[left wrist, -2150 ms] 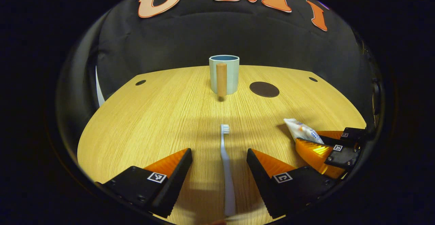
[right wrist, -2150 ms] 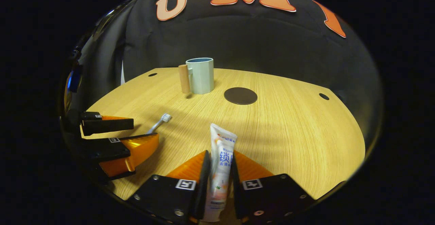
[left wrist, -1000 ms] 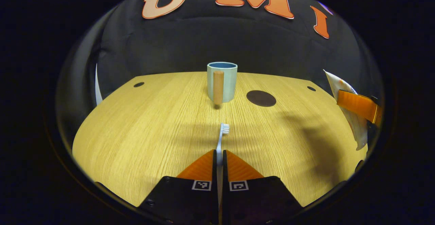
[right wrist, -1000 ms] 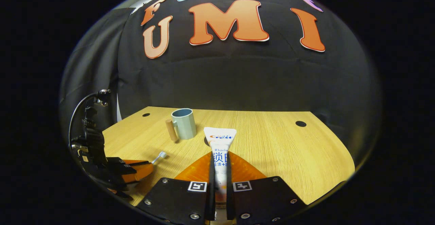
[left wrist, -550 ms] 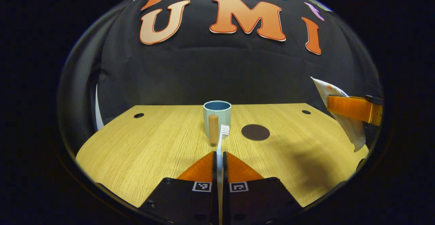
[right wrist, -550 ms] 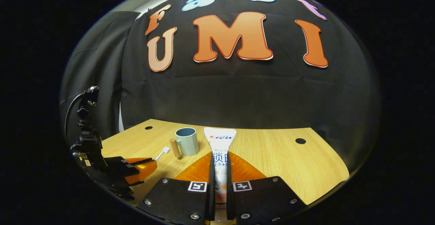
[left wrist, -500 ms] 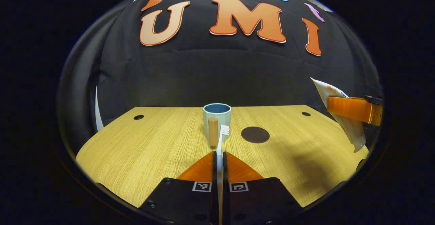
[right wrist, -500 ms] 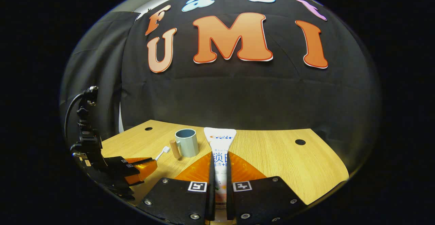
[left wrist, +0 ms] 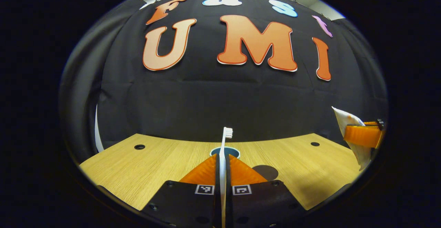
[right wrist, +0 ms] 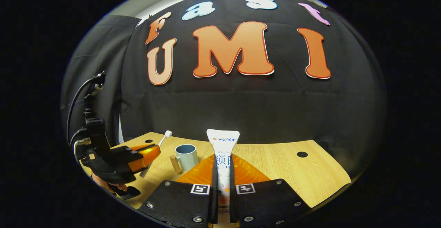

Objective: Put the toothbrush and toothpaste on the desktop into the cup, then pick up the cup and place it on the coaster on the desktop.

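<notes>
In the right gripper view, the left gripper (right wrist: 151, 151) is up off the table (right wrist: 275, 162), to the left of the cup (right wrist: 186, 157). It is pinched tight on the toothbrush (right wrist: 162, 139), with both fingers pressing on the handle, and the brush head sticks up and leans toward the cup. A bit of a hand (right wrist: 106, 185) shows under that gripper. The cup stands on the table with its open top up, and its brown handle (right wrist: 176, 163) is on its left side. Just right of the cup, the right gripper (right wrist: 222, 169) squeezes the toothpaste (right wrist: 222, 152) between both fingers, flat end up (its cap is hidden down between the fingers), and it is held above the table.

In the left gripper view, the left gripper (left wrist: 222, 166) holds the toothbrush (left wrist: 224, 145) straight up in front of the cup (left wrist: 224, 151), so just the cup's rim peeks out behind. The dark round coaster (left wrist: 265, 171) lies on the table (left wrist: 155, 166) just right of the cup. Far right of the cup, the right gripper (left wrist: 361, 135) holds the toothpaste (left wrist: 349, 124) in the air
</notes>
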Demonstrator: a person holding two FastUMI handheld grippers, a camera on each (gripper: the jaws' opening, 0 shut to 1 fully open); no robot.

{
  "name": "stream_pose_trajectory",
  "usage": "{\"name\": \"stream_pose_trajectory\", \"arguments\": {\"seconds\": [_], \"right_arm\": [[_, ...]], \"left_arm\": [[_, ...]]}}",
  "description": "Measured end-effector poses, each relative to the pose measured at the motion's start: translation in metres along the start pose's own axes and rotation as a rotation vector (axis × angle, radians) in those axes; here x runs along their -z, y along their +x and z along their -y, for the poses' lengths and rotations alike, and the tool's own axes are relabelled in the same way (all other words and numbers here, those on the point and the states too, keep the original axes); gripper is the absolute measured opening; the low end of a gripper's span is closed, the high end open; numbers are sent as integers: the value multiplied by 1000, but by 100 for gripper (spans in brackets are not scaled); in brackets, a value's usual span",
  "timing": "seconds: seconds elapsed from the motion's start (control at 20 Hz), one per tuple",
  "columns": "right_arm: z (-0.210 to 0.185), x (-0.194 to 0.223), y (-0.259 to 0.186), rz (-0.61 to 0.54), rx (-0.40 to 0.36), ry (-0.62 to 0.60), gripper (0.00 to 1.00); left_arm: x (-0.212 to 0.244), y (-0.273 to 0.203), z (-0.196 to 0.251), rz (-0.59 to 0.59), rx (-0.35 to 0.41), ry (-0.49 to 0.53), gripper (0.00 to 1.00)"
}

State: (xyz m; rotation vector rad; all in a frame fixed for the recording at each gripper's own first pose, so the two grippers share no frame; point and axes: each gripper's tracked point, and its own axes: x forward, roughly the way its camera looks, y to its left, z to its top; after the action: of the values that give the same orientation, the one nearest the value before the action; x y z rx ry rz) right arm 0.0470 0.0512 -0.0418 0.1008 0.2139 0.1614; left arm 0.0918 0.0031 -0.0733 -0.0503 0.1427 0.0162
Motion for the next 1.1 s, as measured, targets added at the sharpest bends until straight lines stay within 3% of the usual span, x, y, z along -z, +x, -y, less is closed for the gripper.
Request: {"name": "stream_pose_trajectory", "arguments": {"seconds": [0.65,1.1], "right_arm": [[31,-17,16,42,79,2,13],[37,-13,21,36,85,-15,13]], "left_arm": [[-50,94,11,161,42,-40,4],[-18,138,14,111,20,-48,4]]}}
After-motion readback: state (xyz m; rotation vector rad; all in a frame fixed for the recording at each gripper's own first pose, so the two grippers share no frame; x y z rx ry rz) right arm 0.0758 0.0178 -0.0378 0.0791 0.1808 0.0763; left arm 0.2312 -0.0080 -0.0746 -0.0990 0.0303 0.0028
